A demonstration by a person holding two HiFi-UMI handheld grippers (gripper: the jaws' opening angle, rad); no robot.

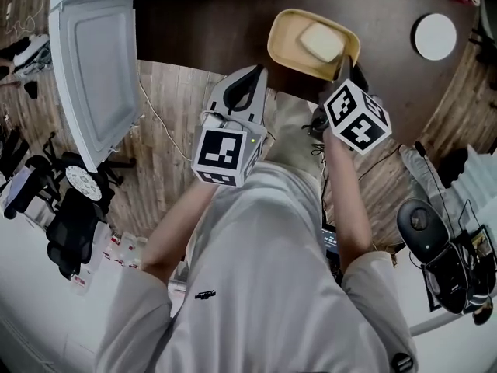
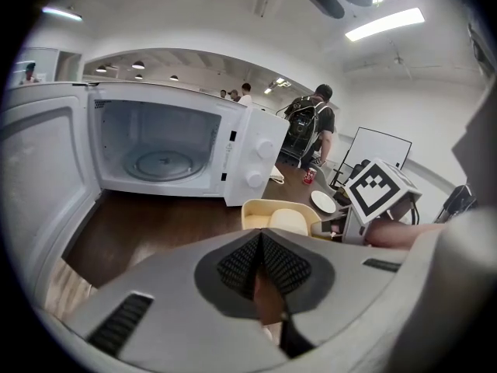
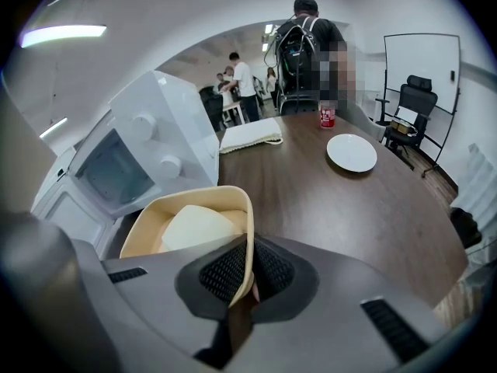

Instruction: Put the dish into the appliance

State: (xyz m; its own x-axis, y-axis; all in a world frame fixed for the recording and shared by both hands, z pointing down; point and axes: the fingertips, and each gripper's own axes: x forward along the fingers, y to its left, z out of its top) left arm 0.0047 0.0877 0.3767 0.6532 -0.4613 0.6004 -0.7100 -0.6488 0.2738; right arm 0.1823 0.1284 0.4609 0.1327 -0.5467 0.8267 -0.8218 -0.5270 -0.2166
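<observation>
A yellow square dish (image 1: 311, 45) with a pale slab of food in it hangs over the dark wooden table (image 1: 202, 29). My right gripper (image 1: 342, 70) is shut on the dish's near right rim; in the right gripper view the thin rim (image 3: 247, 239) runs between the pads. My left gripper (image 1: 256, 72) is to the left of the dish, apart from it, its jaws shut with nothing between them (image 2: 260, 266). The white microwave (image 2: 159, 150) stands on the table to the left with its door (image 1: 97, 76) swung wide open and its glass turntable (image 2: 159, 164) bare.
A white plate (image 1: 434, 36) and a red can (image 3: 327, 116) sit on the table's far right part. A folded cloth (image 3: 248, 134) lies behind the microwave. People stand at the back of the room. Office chairs (image 1: 70, 224) and gear are on the floor near my legs.
</observation>
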